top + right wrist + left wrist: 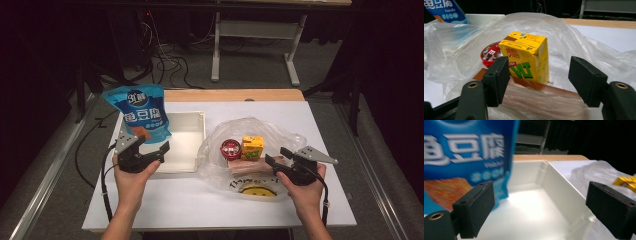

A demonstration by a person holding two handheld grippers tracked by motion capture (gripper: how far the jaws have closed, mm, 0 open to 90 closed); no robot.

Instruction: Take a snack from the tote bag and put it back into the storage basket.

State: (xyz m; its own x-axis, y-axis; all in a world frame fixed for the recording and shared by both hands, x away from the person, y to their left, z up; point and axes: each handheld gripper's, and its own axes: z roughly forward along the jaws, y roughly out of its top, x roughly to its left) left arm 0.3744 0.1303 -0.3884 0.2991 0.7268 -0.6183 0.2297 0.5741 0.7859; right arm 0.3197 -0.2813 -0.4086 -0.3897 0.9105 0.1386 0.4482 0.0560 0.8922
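High view: blue snack bag (137, 114) stands in the white tray (192, 120), freed by the left gripper (148, 145), jaws wide. Right gripper (278, 161), jaws apart and empty, faces the yellow carton (252, 148) inside the plastic bag (280, 134), ready to unpack it.

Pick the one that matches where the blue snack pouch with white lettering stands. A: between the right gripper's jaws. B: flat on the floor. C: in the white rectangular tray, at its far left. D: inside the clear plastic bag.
C: the blue snack pouch stands upright at the far left of the white rectangular tray, apart from the clear plastic bag.
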